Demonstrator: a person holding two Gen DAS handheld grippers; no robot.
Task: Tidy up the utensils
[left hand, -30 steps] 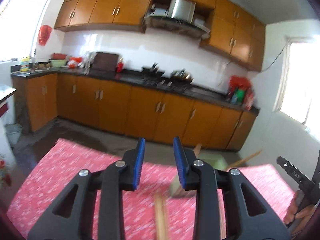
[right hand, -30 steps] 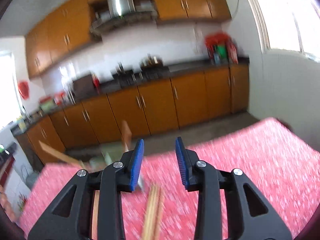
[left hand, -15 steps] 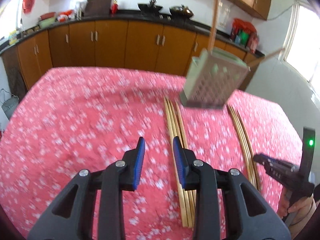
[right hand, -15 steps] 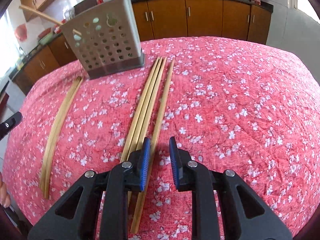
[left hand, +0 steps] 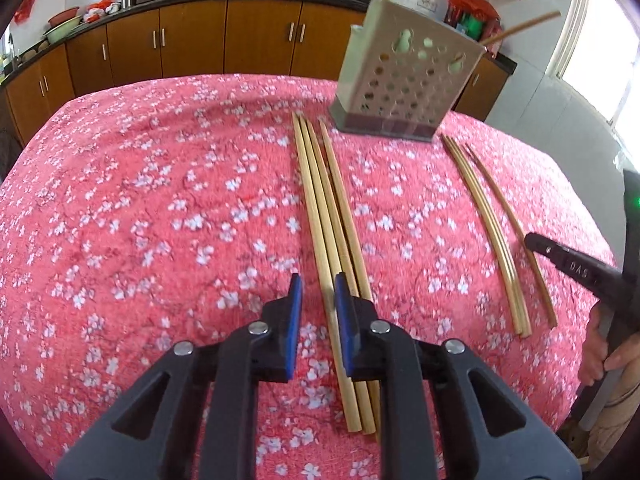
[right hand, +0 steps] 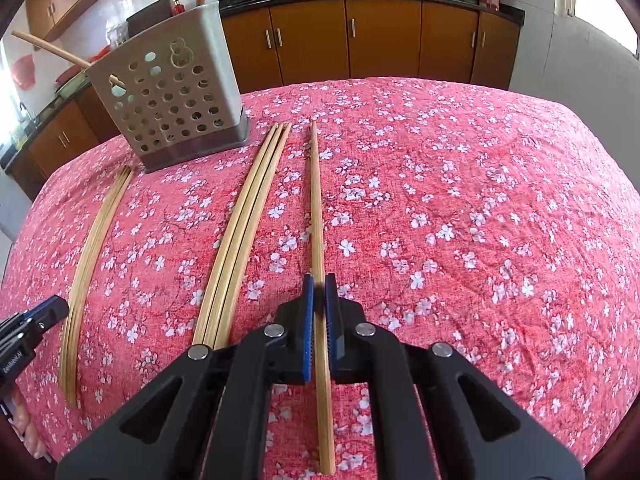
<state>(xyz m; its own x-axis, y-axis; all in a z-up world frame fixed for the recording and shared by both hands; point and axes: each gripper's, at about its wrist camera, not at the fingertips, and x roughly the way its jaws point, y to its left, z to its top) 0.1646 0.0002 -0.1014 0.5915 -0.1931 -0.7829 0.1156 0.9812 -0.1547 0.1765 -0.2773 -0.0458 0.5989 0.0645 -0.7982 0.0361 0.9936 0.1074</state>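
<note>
Left claw (left hand: 318,300) was low over the table (left hand: 120,220), jaws apart, astride the near end of the leftmost stick in a bundle of chopsticks (left hand: 324,216) lying mid-table. Nothing gripped; it looked lined up for a pick, not committed.

Chopstick holder (right hand: 168,96), perforated metal, stood upright toward the far edge, with a couple of sticks already poking out the top. It sat between the two bundles, likely so either claw could reach it.

Right claw (right hand: 319,296) was clamped on a single chopstick (right hand: 316,200), near its near end. That stick lay apart from its bundle of three (right hand: 244,232), probably to allow a clean one-stick grip. It looked flat on the cloth, not yet lifted. Gripping near the end left most of the length free to drop into the holder, my read.

In the left wrist view the right claw's arm carried raised lettering, roughly "DAS", partly readable. The left claw's body seen from the right wrist also had small white print, too small to read.
</note>
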